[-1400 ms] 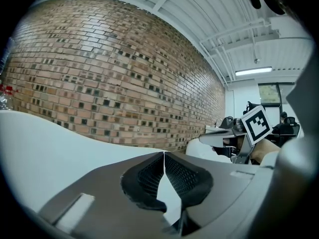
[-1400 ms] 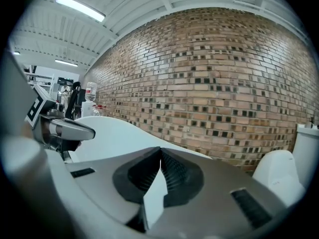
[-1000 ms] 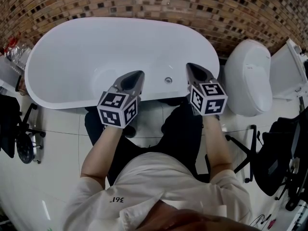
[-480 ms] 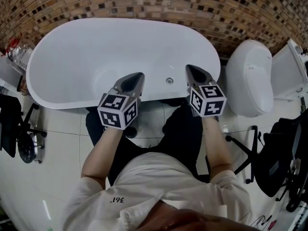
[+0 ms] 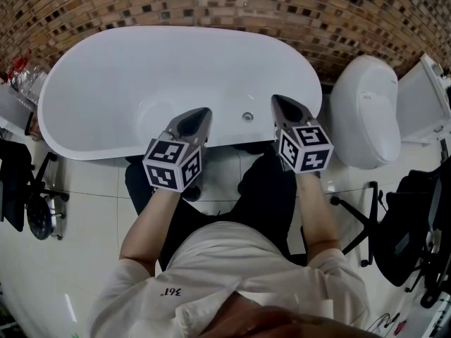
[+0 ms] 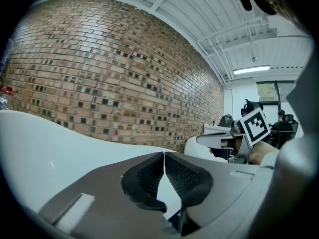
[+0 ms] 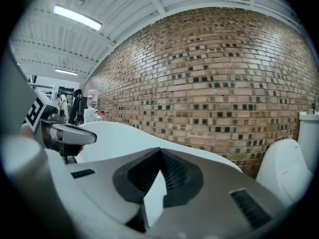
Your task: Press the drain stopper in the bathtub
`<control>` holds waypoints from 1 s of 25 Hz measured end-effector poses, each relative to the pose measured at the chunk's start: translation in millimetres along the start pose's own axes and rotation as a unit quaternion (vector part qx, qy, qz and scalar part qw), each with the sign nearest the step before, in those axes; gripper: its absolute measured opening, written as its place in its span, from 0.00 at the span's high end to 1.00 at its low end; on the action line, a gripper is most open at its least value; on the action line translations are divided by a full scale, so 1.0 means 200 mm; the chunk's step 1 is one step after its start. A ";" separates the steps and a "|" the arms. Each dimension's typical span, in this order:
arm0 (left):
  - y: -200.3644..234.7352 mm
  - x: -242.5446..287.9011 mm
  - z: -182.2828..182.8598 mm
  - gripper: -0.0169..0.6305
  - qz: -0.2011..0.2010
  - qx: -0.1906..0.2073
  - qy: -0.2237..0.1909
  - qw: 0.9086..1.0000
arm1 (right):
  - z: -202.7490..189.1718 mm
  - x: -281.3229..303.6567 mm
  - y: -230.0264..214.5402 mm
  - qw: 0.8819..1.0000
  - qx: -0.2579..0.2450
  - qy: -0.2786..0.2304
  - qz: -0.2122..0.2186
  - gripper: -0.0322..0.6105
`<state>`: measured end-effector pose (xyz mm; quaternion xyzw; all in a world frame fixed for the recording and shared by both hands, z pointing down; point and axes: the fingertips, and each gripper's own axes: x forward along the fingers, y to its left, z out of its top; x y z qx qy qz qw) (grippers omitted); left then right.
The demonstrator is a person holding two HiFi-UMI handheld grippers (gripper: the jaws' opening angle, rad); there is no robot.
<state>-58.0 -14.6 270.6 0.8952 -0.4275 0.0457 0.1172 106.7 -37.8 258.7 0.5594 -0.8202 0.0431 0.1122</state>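
A white oval bathtub stands against a brick wall. Its small round metal drain stopper sits low inside, toward the near right wall. My left gripper hangs over the near rim, left of the stopper, jaws shut with nothing between them. My right gripper is over the rim to the right of the stopper, also shut and empty. In the left gripper view the shut fingertips point at the tub's far rim; the right gripper view shows its shut tips above the tub's rim.
A white toilet stands right of the tub, its tank further right. Office chairs stand at the right and another chair at the left. The brick wall runs behind the tub. My legs are on the white tile floor.
Nothing much: both grippers stay shut over the tub's near rim, with only a slight shift of the view.
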 end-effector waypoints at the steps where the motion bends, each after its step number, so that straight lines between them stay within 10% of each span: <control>1: 0.00 0.00 0.00 0.96 -0.001 0.001 0.000 1.000 | -0.01 0.00 0.00 1.000 0.001 0.000 0.001 0.93; 25: 0.00 0.00 -0.07 0.96 -0.003 -0.010 0.007 1.000 | -0.10 0.02 0.03 1.000 0.003 0.020 0.011 0.93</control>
